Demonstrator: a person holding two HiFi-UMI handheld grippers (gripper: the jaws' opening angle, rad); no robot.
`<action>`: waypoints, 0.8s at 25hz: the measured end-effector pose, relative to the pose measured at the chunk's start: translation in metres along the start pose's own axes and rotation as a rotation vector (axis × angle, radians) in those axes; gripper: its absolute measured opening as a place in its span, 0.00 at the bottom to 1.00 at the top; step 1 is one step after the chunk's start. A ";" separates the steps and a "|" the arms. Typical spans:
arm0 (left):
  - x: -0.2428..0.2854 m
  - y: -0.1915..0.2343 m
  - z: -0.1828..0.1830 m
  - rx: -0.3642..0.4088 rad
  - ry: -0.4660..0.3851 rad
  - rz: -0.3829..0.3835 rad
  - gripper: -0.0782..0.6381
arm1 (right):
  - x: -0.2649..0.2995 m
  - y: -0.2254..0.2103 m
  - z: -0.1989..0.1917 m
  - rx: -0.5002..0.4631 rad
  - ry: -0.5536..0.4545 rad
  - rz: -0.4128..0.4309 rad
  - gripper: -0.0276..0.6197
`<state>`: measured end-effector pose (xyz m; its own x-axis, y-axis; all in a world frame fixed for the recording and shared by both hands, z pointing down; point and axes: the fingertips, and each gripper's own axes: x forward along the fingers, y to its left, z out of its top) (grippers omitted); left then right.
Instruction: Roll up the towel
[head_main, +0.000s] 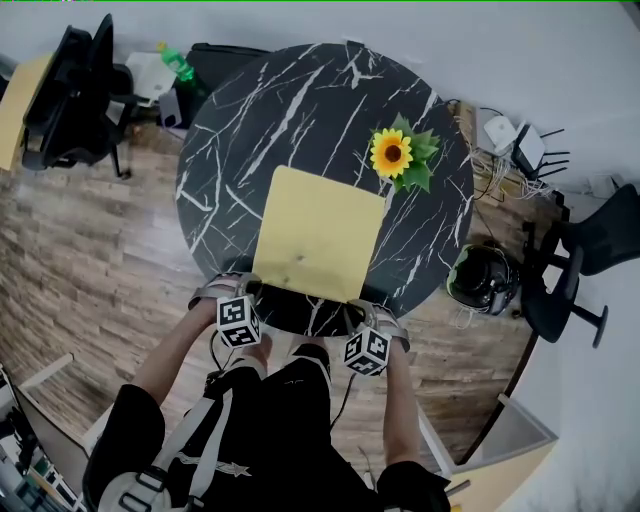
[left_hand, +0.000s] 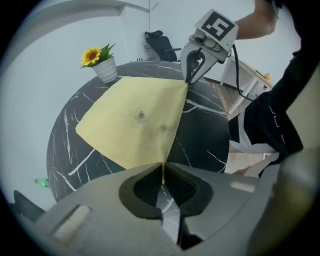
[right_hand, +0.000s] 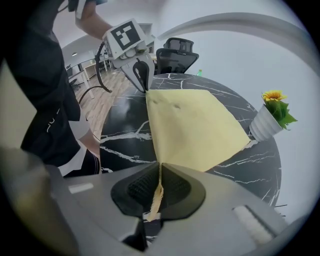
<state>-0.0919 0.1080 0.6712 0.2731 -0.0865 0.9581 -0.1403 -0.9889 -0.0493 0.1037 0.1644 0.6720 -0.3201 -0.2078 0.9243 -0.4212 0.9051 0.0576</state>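
Lying flat, roughly square towel (head_main: 318, 235), near edge toward person

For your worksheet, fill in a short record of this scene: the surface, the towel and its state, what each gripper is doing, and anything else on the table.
Surface: round black marble table
Towel: yellow towel, lying flat, not yet rolled
Left gripper: left gripper shut on the towel's near left corner
Right gripper: right gripper shut on the towel's near right corner
Other item: potted sunflower, upright by the towel's far right corner
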 end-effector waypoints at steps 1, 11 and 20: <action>-0.002 -0.004 -0.001 0.006 0.004 -0.011 0.15 | -0.002 0.004 0.000 -0.001 0.000 0.010 0.07; -0.014 -0.040 -0.015 0.026 0.044 -0.094 0.15 | -0.012 0.048 -0.004 0.022 0.021 0.129 0.07; -0.019 -0.027 -0.007 0.022 0.045 -0.074 0.15 | -0.016 0.028 0.000 0.020 0.009 0.080 0.07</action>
<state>-0.0996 0.1367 0.6566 0.2392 -0.0082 0.9709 -0.1002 -0.9948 0.0163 0.0973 0.1928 0.6587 -0.3462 -0.1315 0.9289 -0.4113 0.9112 -0.0243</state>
